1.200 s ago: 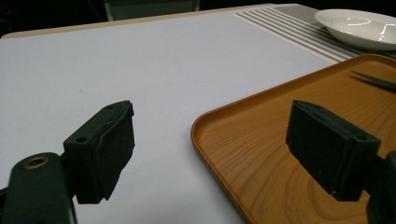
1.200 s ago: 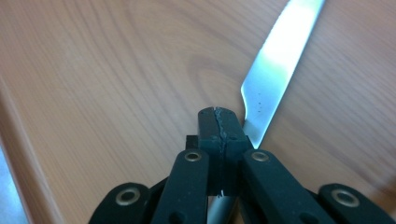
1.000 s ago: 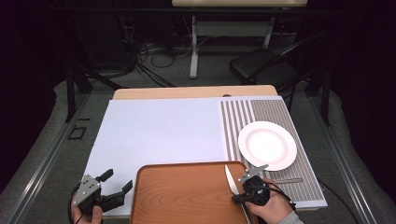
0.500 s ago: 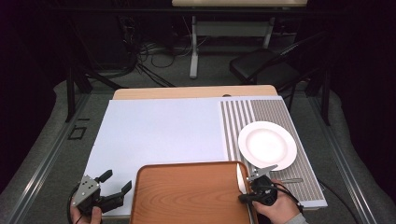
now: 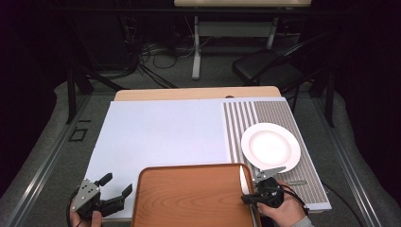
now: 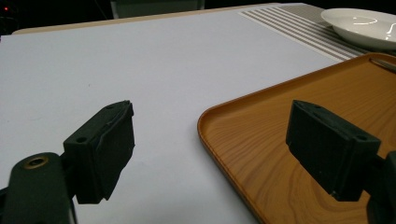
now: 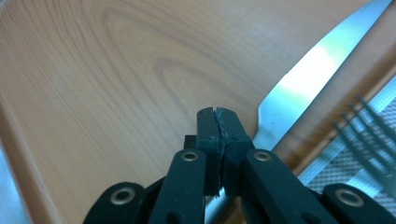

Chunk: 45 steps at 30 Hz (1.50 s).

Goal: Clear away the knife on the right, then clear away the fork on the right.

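White bench (image 5: 161,137) carrying a wooden tray (image 5: 189,198): right gripper (image 7: 217,116), jaws pinched on a knife (image 7: 303,84) laid along the tray's right rim, presumably for placing; left gripper (image 6: 210,144) idle, jaws spread.

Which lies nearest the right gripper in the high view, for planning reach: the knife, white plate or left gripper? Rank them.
From the right gripper:
1. Knife, at the tray's right edge, beside it.
2. White plate, just beyond, on the striped mat.
3. Left gripper, across the tray.

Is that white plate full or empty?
Empty. The high view shows the white plate bare on the striped mat, nothing lying in it.
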Each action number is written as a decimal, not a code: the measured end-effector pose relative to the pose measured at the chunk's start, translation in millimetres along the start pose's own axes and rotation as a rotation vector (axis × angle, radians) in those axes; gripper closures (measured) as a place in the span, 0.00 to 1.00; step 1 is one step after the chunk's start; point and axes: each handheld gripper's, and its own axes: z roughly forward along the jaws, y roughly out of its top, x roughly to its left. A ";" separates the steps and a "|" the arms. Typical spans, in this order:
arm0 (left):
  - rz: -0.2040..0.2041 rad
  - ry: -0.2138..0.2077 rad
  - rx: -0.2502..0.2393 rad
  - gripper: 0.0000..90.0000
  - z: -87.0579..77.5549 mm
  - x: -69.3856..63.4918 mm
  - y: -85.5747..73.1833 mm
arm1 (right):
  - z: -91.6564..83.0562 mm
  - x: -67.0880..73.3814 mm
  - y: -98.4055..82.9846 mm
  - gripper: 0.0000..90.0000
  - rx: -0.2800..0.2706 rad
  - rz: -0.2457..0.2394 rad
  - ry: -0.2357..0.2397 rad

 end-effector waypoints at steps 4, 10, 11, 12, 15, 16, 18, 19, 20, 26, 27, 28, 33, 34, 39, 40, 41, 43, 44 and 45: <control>0.000 0.006 -0.008 0.17 -0.4 -0.6 0.0 | -2.3 -1.2 -0.3 0.93 -0.054 -0.048 -0.010; 0.002 0.007 -0.010 0.17 -1.7 -1.6 -0.2 | -9.6 -1.5 1.5 0.77 -0.190 -0.187 -0.083; 0.001 0.004 -0.011 0.17 -1.9 -1.5 -0.1 | -11.0 -1.4 1.6 0.74 -0.202 -0.192 -0.081; 0.002 0.007 -0.011 0.17 -2.0 -1.5 -0.1 | -11.9 -1.8 1.7 0.70 -0.225 -0.210 -0.091; 0.001 0.008 -0.009 0.17 -1.9 -1.0 -0.3 | -13.3 -2.7 1.7 0.64 -0.279 -0.245 -0.119; 0.001 0.008 -0.010 0.17 -2.0 -0.9 -0.2 | -13.8 -2.6 1.6 0.62 -0.292 -0.259 -0.131; 0.001 0.008 -0.009 0.17 -2.0 -0.9 -0.2 | -14.1 -3.1 1.6 0.59 -0.314 -0.285 -0.156; 0.001 0.009 -0.009 0.17 -1.9 -1.0 -0.2 | -14.4 -3.5 1.0 0.59 -0.335 -0.312 -0.180; 0.001 0.008 -0.009 0.17 -1.8 -1.1 -0.2 | -15.2 -4.1 0.7 0.59 -0.325 -0.327 -0.185; 0.001 0.009 -0.009 0.17 -2.4 -1.3 -0.2 | -23.6 -7.4 -1.5 0.54 -0.355 -0.332 -0.221; -0.001 0.009 -0.010 0.17 -2.4 -1.3 -0.3 | -25.1 -8.3 -1.8 0.53 -0.369 -0.334 -0.233; -0.001 0.009 -0.010 0.17 -2.4 -1.3 -0.3 | -25.1 -8.3 -1.8 0.53 -0.369 -0.334 -0.233; -0.001 0.009 -0.010 0.17 -2.4 -1.4 -0.3 | -34.6 -16.3 -1.3 0.33 -0.400 -0.262 -0.261; -0.004 0.008 -0.010 0.17 -2.3 -1.2 -0.4 | -36.1 -17.9 -1.1 0.24 -0.413 -0.252 -0.266; -0.005 0.007 -0.011 0.17 -2.3 -0.7 -0.4 | -42.0 -26.3 -2.9 0.10 -0.432 -0.194 -0.290; -0.005 0.007 -0.012 0.17 -2.2 -0.6 -0.5 | -43.1 -29.0 -3.3 0.02 -0.430 -0.172 -0.281; -0.006 0.006 -0.011 0.17 -2.3 -0.4 -0.6 | -44.7 -31.6 -4.2 0.00 -0.433 -0.164 -0.275; -0.006 0.007 -0.012 0.17 -2.3 -0.5 -0.4 | -46.8 -33.2 -4.5 0.00 -0.430 -0.166 -0.279; -0.006 0.007 -0.012 0.17 -2.3 -0.5 -0.4 | -46.8 -33.2 -4.5 0.00 -0.430 -0.166 -0.279; -0.007 0.008 -0.013 0.17 -2.2 -0.6 -0.4 | -47.6 -33.6 -4.3 0.00 -0.428 -0.168 -0.284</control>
